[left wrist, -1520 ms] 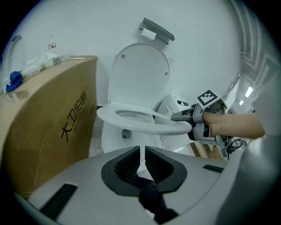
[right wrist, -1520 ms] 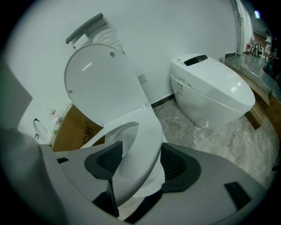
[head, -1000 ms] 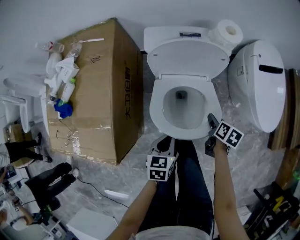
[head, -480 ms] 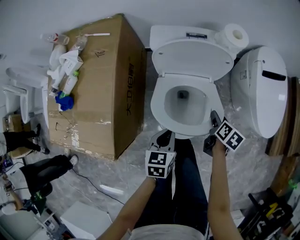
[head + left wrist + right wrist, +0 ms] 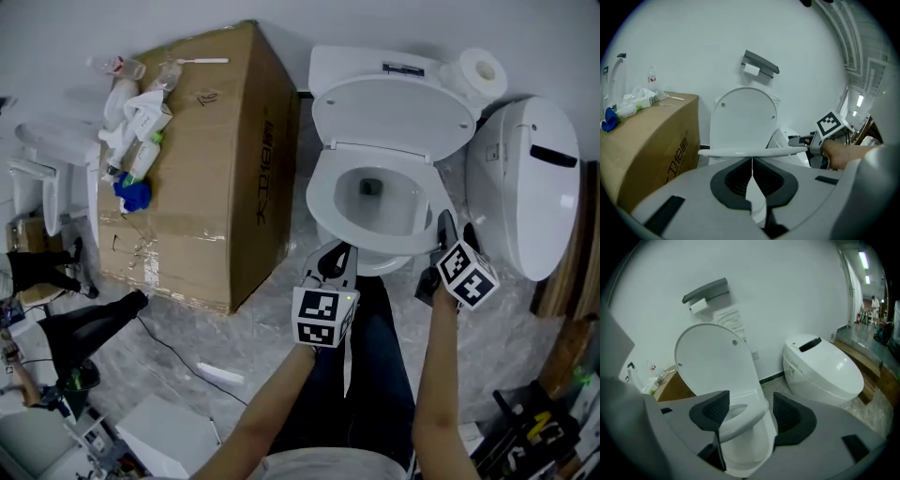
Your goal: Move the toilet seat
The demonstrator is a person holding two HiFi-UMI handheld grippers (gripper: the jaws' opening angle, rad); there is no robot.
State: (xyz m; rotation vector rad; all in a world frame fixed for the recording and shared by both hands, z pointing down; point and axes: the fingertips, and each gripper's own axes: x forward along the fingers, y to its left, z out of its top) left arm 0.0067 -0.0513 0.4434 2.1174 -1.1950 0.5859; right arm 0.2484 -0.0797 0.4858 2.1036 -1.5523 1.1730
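Cardboard box (image 5: 206,159) left. Toilet (image 5: 367,258) centre, lid (image 5: 389,117) up at far side. 2nd toilet (image 5: 525,187) right. Toilet seat (image 5: 321,202) lies down on bowl. Left gripper (image 5: 751,161) near bowl front, jaws pressed together, empty. Right gripper (image 5: 750,411) at bowl's right-front, jaws just opened wider, spread; seat front shows betw. them, not gripped.

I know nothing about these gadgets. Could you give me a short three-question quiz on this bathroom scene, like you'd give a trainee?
1. True or false: the white oval toilet lid stands raised.
2. The crumpled item on the brown cardboard box is: A red, B blue, C yellow.
3. Fill in: the left gripper has its jaws ____.
Key: 1 true; 2 B; 3 shut.
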